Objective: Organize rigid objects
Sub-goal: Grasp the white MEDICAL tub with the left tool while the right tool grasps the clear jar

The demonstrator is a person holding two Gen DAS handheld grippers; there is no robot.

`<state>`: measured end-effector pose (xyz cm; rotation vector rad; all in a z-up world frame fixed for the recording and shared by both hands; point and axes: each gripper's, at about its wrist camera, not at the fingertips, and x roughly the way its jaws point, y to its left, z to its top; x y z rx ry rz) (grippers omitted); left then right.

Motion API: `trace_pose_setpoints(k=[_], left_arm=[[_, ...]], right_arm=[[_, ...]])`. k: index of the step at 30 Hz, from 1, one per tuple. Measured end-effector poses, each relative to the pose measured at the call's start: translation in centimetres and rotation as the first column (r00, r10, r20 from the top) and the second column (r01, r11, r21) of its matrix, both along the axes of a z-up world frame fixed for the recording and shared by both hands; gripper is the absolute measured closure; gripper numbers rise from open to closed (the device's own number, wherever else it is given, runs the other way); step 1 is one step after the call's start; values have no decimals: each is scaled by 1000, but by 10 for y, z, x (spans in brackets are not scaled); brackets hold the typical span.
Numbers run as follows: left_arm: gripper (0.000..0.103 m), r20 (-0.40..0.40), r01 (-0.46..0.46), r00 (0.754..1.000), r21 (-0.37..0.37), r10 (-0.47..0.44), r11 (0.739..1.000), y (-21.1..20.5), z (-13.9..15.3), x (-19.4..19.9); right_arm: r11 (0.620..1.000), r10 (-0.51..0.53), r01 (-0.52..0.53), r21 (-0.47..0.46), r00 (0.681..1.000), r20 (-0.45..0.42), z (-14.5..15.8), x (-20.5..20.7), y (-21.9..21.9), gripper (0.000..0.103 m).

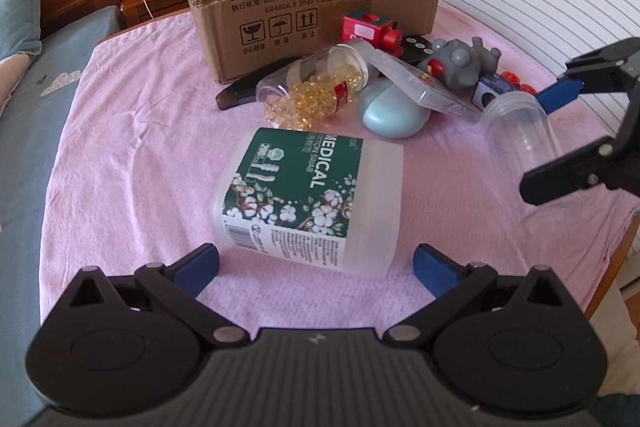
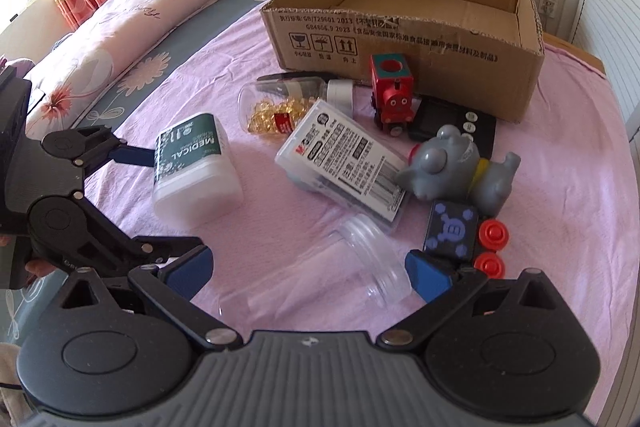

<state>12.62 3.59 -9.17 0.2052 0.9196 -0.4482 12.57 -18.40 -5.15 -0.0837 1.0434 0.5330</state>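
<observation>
A white cotton swab tub (image 1: 310, 197) with a green label lies on its side on the pink sheet, just ahead of my open left gripper (image 1: 316, 267), its near end level with the blue pads. My right gripper (image 2: 308, 269) is open around a clear plastic jar (image 2: 344, 275) lying on its side. That jar (image 1: 520, 131) and the right gripper (image 1: 548, 143) appear at the right of the left wrist view. The open cardboard box (image 2: 404, 35) stands behind the pile with nothing visible inside it.
Between tub and box lie a capsule bottle (image 2: 280, 103), a clear flat case (image 2: 344, 159), a red toy train (image 2: 392, 91), a grey toy (image 2: 452, 163), a dark cube (image 2: 452, 231), red caps (image 2: 494, 233) and a calculator (image 2: 452, 119). A bed lies left, a nightstand behind.
</observation>
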Motion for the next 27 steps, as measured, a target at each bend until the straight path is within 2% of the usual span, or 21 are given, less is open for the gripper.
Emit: trace_pose_setpoints(k=[5, 11, 14, 20, 27], left_arm=[[0, -7, 8, 1000, 6, -8, 1000, 3, 1, 3], [0, -1, 35, 999, 5, -35, 999, 8, 0, 6], [0, 14, 52, 999, -2, -52, 999, 10, -1, 8], [0, 34, 69, 997, -10, -68, 998, 11, -1, 12], [1, 48, 110, 993, 0, -110, 994, 2, 0, 20]], right_arm=[[1000, 8, -9, -26, 1000, -26, 0, -26, 5, 0], [981, -2, 9, -196, 999, 35, -14, -40, 35, 0], [969, -14, 22, -245, 999, 36, -26, -38, 42, 0], [973, -64, 71, -219, 997, 36, -26, -30, 31, 0], [973, -76, 87, -212, 995, 59, -26, -35, 29, 0]])
